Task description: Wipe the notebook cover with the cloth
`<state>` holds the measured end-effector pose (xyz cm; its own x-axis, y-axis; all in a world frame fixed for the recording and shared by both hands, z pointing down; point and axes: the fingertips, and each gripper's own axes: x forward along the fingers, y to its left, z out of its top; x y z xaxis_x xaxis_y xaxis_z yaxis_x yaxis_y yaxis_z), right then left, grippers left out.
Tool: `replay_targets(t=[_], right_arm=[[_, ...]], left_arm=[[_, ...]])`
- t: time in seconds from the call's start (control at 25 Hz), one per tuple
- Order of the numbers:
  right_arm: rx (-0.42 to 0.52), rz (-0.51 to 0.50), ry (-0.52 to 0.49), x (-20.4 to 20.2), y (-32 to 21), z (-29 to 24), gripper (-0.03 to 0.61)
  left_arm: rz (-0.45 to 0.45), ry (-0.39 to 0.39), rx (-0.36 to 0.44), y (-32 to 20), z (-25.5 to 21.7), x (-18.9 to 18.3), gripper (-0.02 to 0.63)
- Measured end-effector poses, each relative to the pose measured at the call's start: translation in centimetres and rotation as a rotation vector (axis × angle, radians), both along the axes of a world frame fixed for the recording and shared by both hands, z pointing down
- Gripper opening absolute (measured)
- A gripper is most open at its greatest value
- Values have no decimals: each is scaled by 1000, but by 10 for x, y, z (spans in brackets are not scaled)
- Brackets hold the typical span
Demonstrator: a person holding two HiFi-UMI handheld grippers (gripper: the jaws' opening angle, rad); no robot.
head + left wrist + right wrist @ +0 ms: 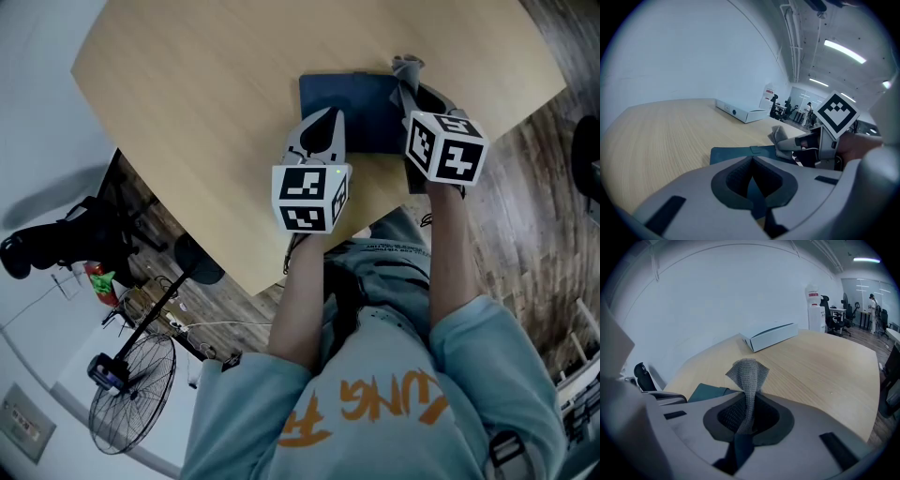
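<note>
A dark blue notebook (354,105) lies flat on the light wooden table (187,112), near its front edge. My left gripper (323,120) is shut with nothing in it, its tips resting over the notebook's near left part (733,153). At the notebook's right edge, my right gripper (411,94) is shut on a grey knitted cloth (408,67). The cloth (747,373) sticks up out of the jaws as a bunched tuft. From the left gripper view, the cloth (780,136) and the right gripper (802,143) sit just beyond the notebook's far corner.
A flat white box (771,336) lies farther back on the table, also in the left gripper view (740,111). The table edge runs just in front of the person's lap. On the floor at left stand a fan (131,380) and a black chair (56,239).
</note>
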<state>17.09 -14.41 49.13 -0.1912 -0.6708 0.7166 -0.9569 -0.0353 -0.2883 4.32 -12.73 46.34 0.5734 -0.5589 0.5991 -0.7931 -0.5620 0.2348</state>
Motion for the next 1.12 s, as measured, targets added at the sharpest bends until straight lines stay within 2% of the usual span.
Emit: replay_targets(t=[0.4,0.76,1.12], right_arm=[[-4,81,29,39,16,3,29],[87,118,53,74,33,-31,29],[225,86,60,87,42,-80,29]], left_arm=[[50,16,0,5,1,29,17],[64,74,41,11,-27,61,17],[16,133,116,10,-68,71,17]])
